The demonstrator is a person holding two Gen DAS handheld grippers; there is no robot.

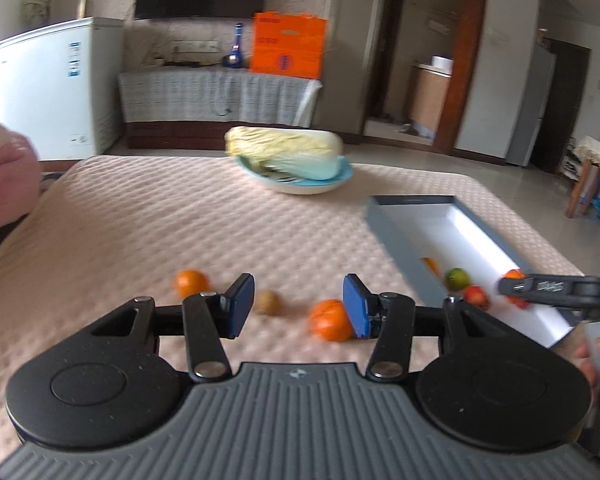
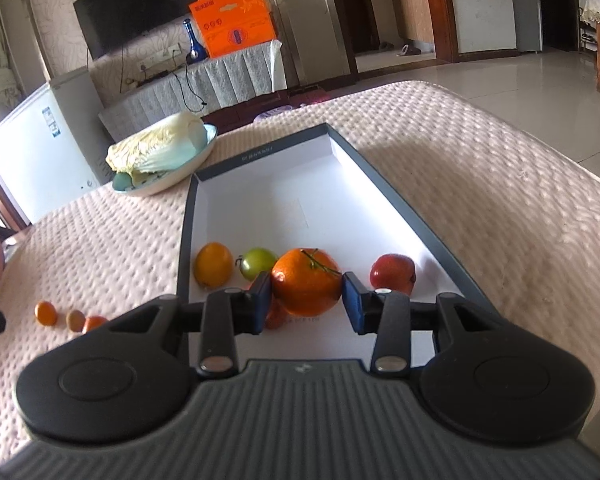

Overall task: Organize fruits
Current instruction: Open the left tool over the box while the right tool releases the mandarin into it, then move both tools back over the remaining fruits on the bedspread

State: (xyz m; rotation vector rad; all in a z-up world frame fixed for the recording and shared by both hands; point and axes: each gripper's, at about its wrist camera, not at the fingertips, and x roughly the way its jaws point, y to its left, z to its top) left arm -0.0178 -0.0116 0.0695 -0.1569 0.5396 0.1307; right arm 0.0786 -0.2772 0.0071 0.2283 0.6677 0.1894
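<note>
The right gripper [image 2: 306, 304] brackets a glossy, stemmed mandarin [image 2: 306, 286] in the white-lined grey box [image 2: 400, 216]; whether its blue pads pinch it, I cannot tell. Beside it lie a yellow citrus [image 2: 213, 269], a green tomato [image 2: 259, 264] and a red apple [image 2: 393, 273]. The left gripper [image 1: 299, 306] hovers unclenched and empty above the quilted tablecloth [image 1: 140, 220], near a round orange [image 1: 330, 320] and a fuzzy brown kiwi [image 1: 269, 302].

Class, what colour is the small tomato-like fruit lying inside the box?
Green: the tomato-like fruit in the box, clearest in the right wrist view.

Bright daylight, left view motion-blurred, fisheye-bent edges
</note>
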